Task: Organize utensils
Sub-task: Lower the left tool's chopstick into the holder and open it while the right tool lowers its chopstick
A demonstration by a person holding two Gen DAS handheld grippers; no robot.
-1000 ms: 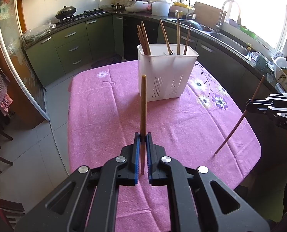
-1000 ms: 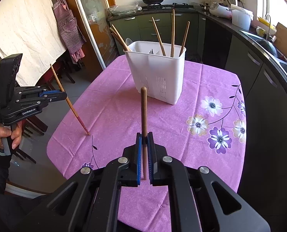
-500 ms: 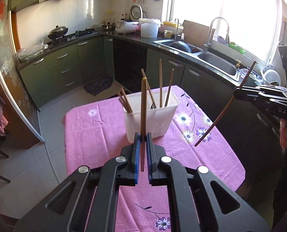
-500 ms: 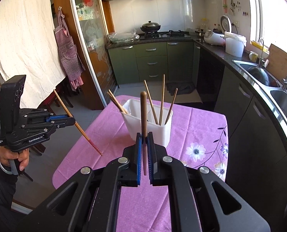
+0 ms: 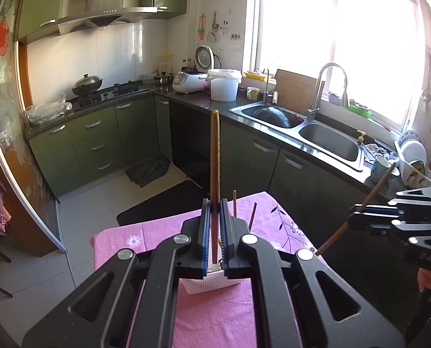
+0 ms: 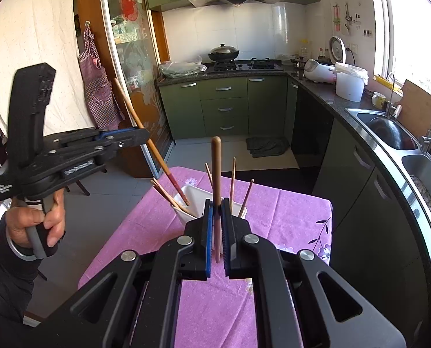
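In the right wrist view, the left gripper (image 6: pixel 141 136) sits at left of frame, clamped on 1 chopstick (image 6: pixel 151 145) that slants down so its tip points into the white utensil holder (image 6: pixel 193 194) at lower centre. That tilt likely suits dropping it in beside the chopsticks already standing there. At centre, the right gripper (image 6: pixel 216 232) pinches a second chopstick (image 6: pixel 216 174) upright, with the holder just behind its fingertips on the pink tablecloth (image 6: pixel 287 217).

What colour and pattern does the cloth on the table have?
The tablecloth is pink-purple with scattered flower prints; the right wrist view shows it best.
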